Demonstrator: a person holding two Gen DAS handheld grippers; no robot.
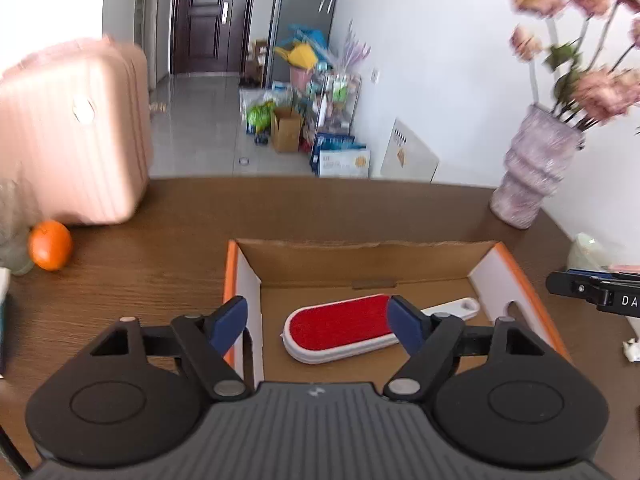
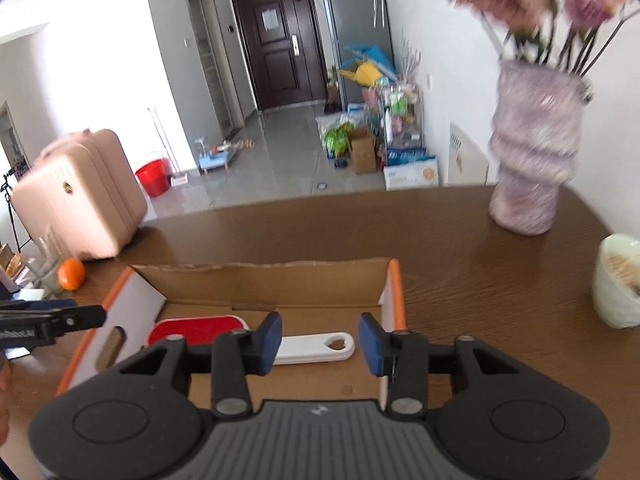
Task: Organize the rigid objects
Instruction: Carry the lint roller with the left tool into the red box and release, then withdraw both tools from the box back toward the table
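Tongs (image 1: 318,322) apart – brown wooden table (image 1: 160,280), tiled floor (image 1: 200,128).

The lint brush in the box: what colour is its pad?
Red, set in a white body; clearest in the left wrist view.

We are viewing a cardboard box (image 1: 440,258) sitting mid-frame on the table (image 1: 160,288), with a lint brush (image 1: 340,330) lying inside it. At far left, an orange (image 1: 50,245) is resting before a suitcase (image 1: 72,132). At upper right, a vase (image 1: 532,172) is standing behind the box, a cup (image 2: 618,280) sitting nearer at right.
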